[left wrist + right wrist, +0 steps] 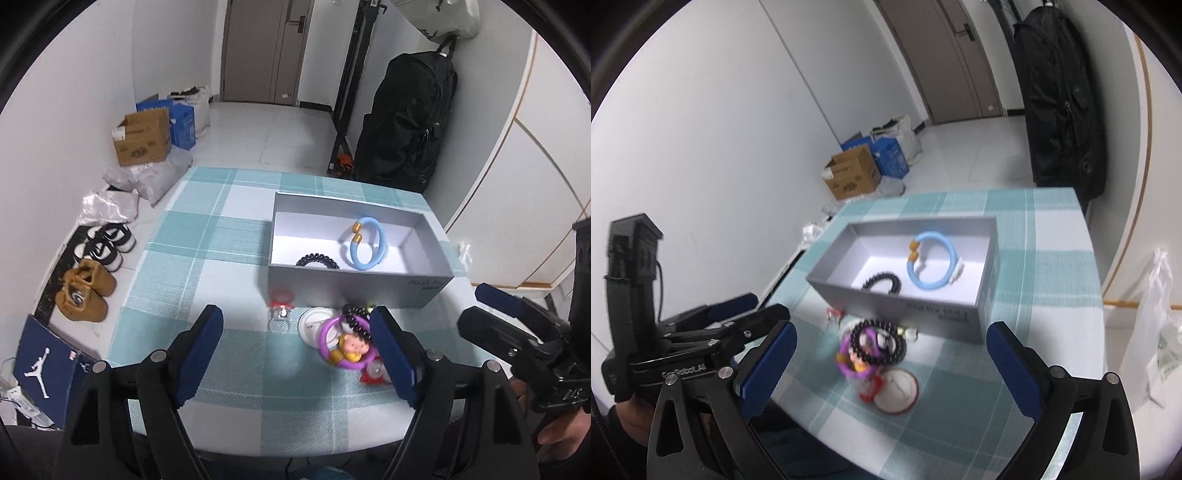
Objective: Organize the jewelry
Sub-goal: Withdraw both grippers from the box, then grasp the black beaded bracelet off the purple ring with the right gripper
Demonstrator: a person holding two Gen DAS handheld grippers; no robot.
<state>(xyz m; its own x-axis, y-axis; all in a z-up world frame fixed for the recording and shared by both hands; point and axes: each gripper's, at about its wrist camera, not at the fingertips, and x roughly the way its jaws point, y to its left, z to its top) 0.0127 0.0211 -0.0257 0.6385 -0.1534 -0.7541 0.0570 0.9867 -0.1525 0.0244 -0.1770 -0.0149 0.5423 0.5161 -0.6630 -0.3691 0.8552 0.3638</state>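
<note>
A grey open box stands on the checked tablecloth. Inside lie a light blue bangle and a black spiral hair tie. In front of the box lies a loose pile: a purple ring with a doll figure, a dark bead bracelet, a round white badge, a clear ring with red top and a red piece. My left gripper is open above the pile. My right gripper is open, also above it.
The table has its left edge next to shoes, plastic bags and cardboard boxes on the floor. A black hanging bag stands behind the table. A white plastic bag hangs at the right.
</note>
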